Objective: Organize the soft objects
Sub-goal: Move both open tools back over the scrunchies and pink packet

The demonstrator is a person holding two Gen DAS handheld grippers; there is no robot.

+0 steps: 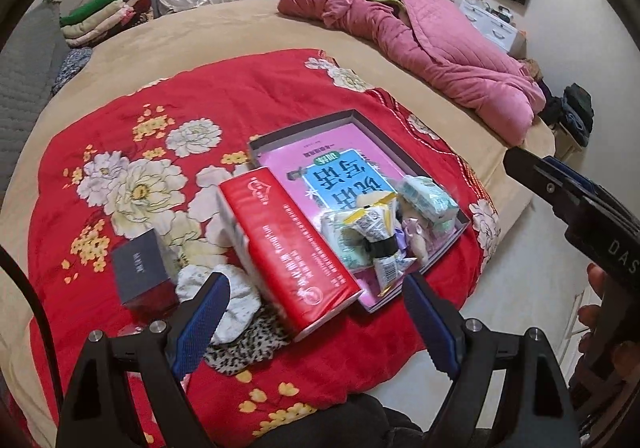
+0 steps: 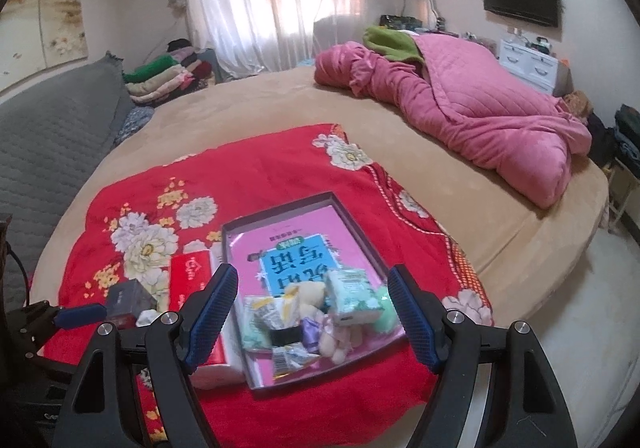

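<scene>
A shallow dark tray (image 1: pixel 300 126) (image 2: pixel 276 210) lies on a red floral quilt (image 1: pixel 200 96) (image 2: pixel 260 168). It holds a pink book (image 1: pixel 320 152) (image 2: pixel 296 232), tissue packs (image 1: pixel 428 196) (image 2: pixel 352 296), snack packets (image 1: pixel 376 228) (image 2: pixel 272 312) and a small plush toy (image 2: pixel 308 294). A red tissue box (image 1: pixel 292 244) (image 2: pixel 190 276) lies along the tray's left side. White cloth (image 1: pixel 240 300) and leopard-print cloth (image 1: pixel 248 348) sit beside it. My left gripper (image 1: pixel 318 320) (image 2: pixel 80 314) hovers open above the red box's near end. My right gripper (image 2: pixel 314 314) (image 1: pixel 532 168) hovers open over the tray's near end, holding nothing.
A small dark grey box (image 1: pixel 138 268) (image 2: pixel 128 298) stands left of the cloths. The quilt lies on a beige bed with a bunched pink quilt (image 1: pixel 440 48) (image 2: pixel 480 108) at the far right and folded clothes (image 1: pixel 108 16) (image 2: pixel 168 76) at the far left. White floor borders the bed's right edge.
</scene>
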